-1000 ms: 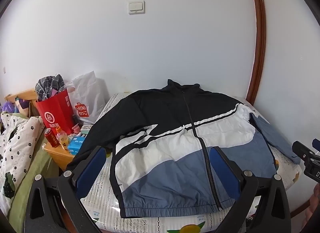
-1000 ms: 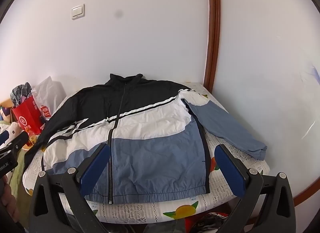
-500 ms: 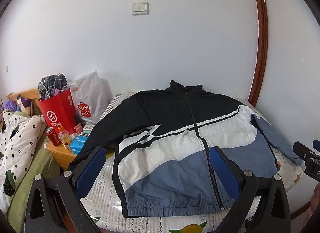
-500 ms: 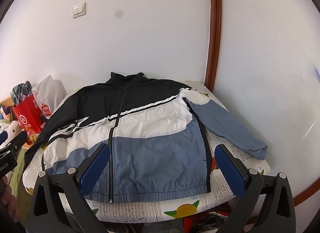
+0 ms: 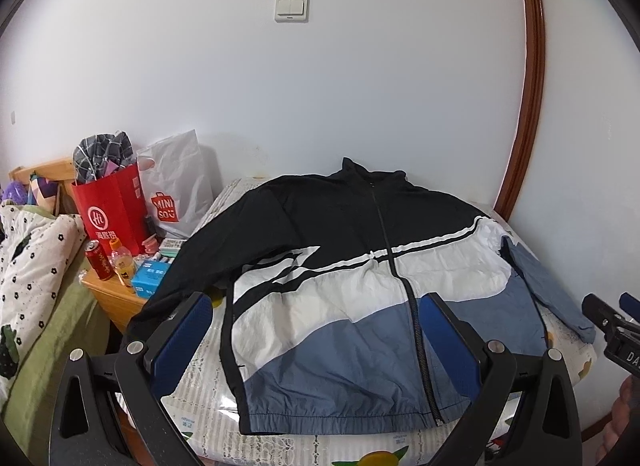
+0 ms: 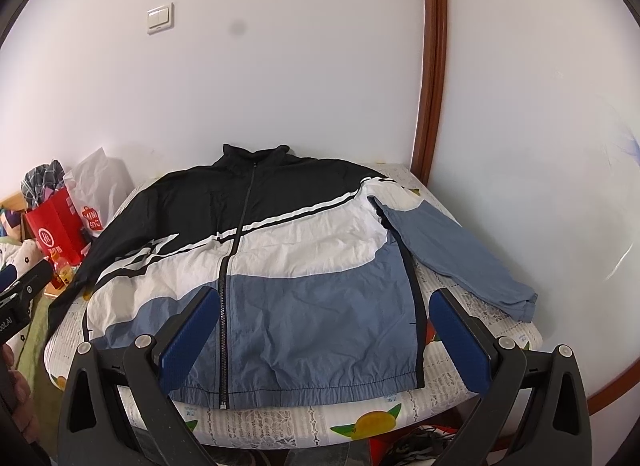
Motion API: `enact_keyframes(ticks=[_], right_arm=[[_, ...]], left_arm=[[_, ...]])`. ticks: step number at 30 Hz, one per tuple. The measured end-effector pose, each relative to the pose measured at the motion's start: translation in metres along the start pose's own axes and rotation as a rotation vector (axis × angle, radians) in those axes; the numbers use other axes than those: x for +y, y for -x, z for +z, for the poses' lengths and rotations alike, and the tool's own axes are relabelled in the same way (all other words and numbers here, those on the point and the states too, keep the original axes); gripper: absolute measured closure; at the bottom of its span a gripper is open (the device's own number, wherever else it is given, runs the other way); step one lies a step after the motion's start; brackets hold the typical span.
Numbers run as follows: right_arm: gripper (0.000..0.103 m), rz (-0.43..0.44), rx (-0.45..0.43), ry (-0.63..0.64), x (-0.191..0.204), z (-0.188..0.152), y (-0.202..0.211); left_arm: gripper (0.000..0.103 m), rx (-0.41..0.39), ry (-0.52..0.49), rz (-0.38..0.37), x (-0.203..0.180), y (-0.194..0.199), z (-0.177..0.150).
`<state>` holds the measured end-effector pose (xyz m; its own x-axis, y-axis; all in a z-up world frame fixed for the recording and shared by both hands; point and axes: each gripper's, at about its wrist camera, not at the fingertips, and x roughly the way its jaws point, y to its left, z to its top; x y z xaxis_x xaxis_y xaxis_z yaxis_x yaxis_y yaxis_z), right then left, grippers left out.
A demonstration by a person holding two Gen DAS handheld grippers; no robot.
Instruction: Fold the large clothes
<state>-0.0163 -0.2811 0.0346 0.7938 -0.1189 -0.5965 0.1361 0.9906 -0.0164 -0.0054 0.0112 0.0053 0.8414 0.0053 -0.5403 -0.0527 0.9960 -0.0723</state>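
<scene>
White-walled room with bed (image 6: 400, 422) under a fruit-print cover. Left tool (image 5: 316, 330), fingers spread apart and holding nothing, above the near hem. Right tool (image 6: 324, 326) likewise parted and unloaded. Jacket (image 6: 280, 250) spread flat and zipped on the bed, collar toward the wall, blue sleeve (image 6: 460, 258) laid out to the right. Red bag (image 5: 112, 209) on nightstand, far left.

Bright, even daylight; sharp focus, soft shadows, heavy fisheye bending, dark corners.
</scene>
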Motion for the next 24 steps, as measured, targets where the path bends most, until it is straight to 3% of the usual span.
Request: enact_keyframes(ticks=[24], right_arm=[[0.001,-0.004,0.011,-0.015,-0.0043,-0.0058,-0.0023]], left_arm=[[0.000,-0.012,-0.037,0.002,-0.0068,0.0042,-0.0023]])
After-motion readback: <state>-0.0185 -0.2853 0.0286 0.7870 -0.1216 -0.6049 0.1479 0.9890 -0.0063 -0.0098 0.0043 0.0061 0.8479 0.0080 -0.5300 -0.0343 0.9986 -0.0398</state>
